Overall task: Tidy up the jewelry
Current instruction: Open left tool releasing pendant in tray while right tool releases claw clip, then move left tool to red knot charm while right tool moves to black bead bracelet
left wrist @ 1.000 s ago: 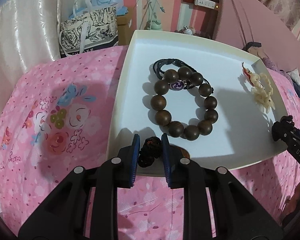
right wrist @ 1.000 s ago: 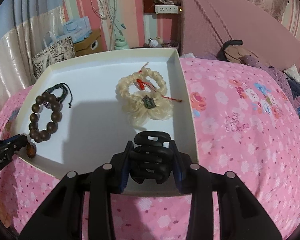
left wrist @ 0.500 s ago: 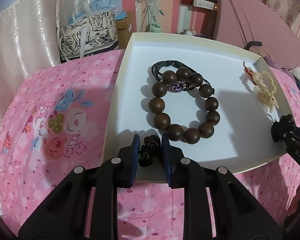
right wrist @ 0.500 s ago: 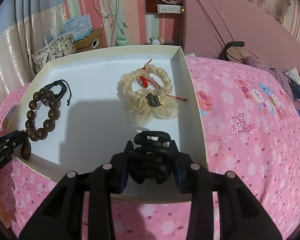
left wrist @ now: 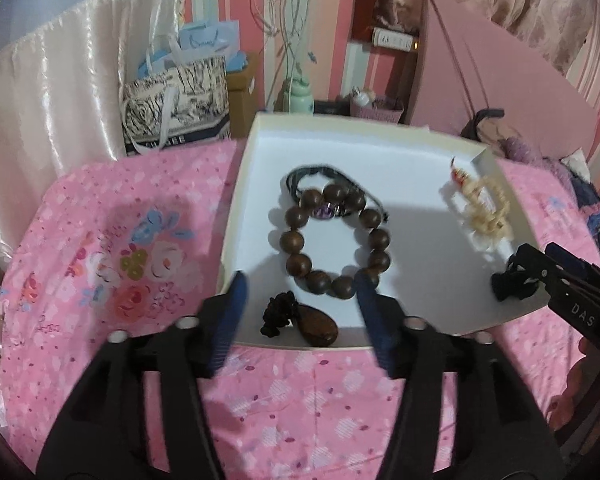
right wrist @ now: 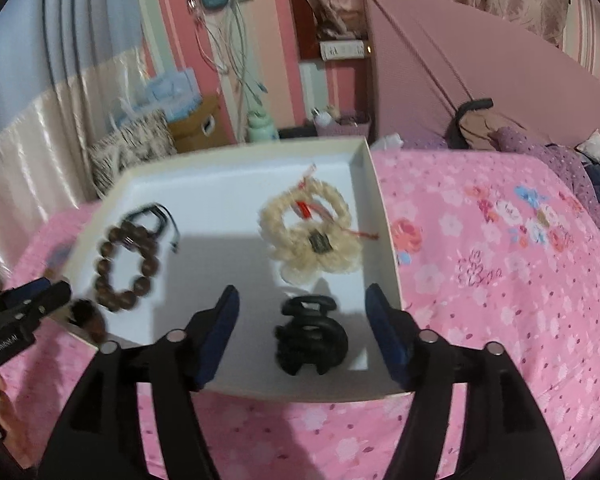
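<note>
Pink bedspread (left wrist: 100, 248), one tray (left wrist: 380, 132), three bracelets.

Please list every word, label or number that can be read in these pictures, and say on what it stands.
"DAS": on the right gripper, left wrist view; further letters hidden.
"GenRobot.AI": on the left gripper, right wrist view, blurred.
Shopping bag: print along its bottom too blurred.
Nothing else readable.

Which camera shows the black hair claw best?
The right wrist view: the black hair claw lies whole and central in the white tray. The left wrist view catches only part of it at the right edge, behind the other tool.
</note>
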The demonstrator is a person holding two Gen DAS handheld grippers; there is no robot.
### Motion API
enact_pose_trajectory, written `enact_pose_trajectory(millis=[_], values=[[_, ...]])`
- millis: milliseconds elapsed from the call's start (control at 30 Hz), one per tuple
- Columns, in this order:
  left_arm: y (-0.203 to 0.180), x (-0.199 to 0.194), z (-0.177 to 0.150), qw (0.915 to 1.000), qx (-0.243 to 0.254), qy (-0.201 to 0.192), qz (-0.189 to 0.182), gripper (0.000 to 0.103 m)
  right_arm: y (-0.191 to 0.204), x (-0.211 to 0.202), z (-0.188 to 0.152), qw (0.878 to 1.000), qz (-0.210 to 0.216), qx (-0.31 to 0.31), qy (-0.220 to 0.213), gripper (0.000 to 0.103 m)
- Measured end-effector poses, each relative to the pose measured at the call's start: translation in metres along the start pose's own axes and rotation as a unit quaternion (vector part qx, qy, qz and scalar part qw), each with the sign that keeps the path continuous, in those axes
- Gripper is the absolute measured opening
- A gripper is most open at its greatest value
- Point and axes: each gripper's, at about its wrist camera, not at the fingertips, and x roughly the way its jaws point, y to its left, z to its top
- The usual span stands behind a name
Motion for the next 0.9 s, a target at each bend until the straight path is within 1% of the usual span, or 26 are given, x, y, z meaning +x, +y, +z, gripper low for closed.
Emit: enact_pose_trajectory(millis=[33, 67, 100, 133, 167, 233, 267, 300, 367, 433, 500, 567, 700, 800, 900], values=[[0.0, -0.008, 0.001, 1.0, 0.0, -0.007, 0.001, 0.066, 0.001, -0.005, 0.003, 1.0, -0.002, -0.004, -0.006, 0.072], [0.001, -0.015, 0.003, 0.9999, 0.0, -0.015, 0.003, 0.074, 0.002, -0.012, 0.006, 1.0, -0.004, -0.009, -0.012, 0.075], [0.001, -0.023, 0.003, 0.9998, 0.002, -0.02, 0.009, 0.085, 0.002, -0.018, 0.009, 1.0, -0.004, -0.013, -0.017, 0.076], [0.0, -0.029, 0.004, 0.9996, 0.005, -0.023, 0.015, 0.089, 0.001, -0.027, 0.013, 1.0, -0.003, -0.017, -0.02, 0.079], [-0.001, -0.038, 0.005, 0.9993, 0.01, -0.029, 0.024, 0.091, -0.001, -0.032, 0.015, 1.0, -0.002, -0.018, -0.021, 0.08], [-0.001, -0.054, 0.007, 0.9988, 0.014, -0.039, 0.027, 0.092, -0.008, -0.052, 0.019, 1.0, -0.002, -0.016, -0.023, 0.083], [0.0, -0.065, 0.006, 0.9987, 0.011, -0.042, 0.026, 0.096, -0.011, -0.059, 0.02, 1.0, -0.001, -0.014, -0.023, 0.087], [0.0, -0.077, 0.005, 0.9985, 0.009, -0.047, 0.026, 0.098, -0.014, -0.072, 0.021, 1.0, 0.002, -0.015, -0.027, 0.088], [-0.002, -0.097, 0.0, 0.9977, 0.017, -0.058, 0.03, 0.1, -0.019, -0.089, 0.018, 0.999, -0.004, -0.019, -0.031, 0.092], [-0.004, -0.117, -0.007, 0.9966, 0.029, -0.06, 0.048, 0.1, -0.024, -0.108, 0.014, 0.999, -0.013, -0.023, -0.032, 0.092], [-0.003, -0.136, -0.017, 0.9958, 0.03, -0.064, 0.057, 0.1, -0.03, -0.127, 0.007, 0.999, -0.013, -0.028, -0.033, 0.092], [-0.001, -0.154, -0.029, 0.9959, 0.028, -0.069, 0.052, 0.1, -0.034, -0.141, 0.002, 0.999, -0.013, -0.032, -0.034, 0.093], [0.004, -0.181, -0.056, 0.9961, 0.021, -0.074, 0.043, 0.1, -0.046, -0.169, -0.018, 0.998, -0.028, -0.033, -0.037, 0.095], [0.009, -0.191, -0.079, 0.9975, 0.006, -0.059, 0.04, 0.1, -0.053, -0.18, -0.032, 0.999, -0.032, -0.028, -0.028, 0.095], [0.012, -0.191, -0.095, 0.9984, -0.003, -0.045, 0.034, 0.1, -0.057, -0.184, -0.047, 0.999, -0.032, -0.023, -0.02, 0.095]])
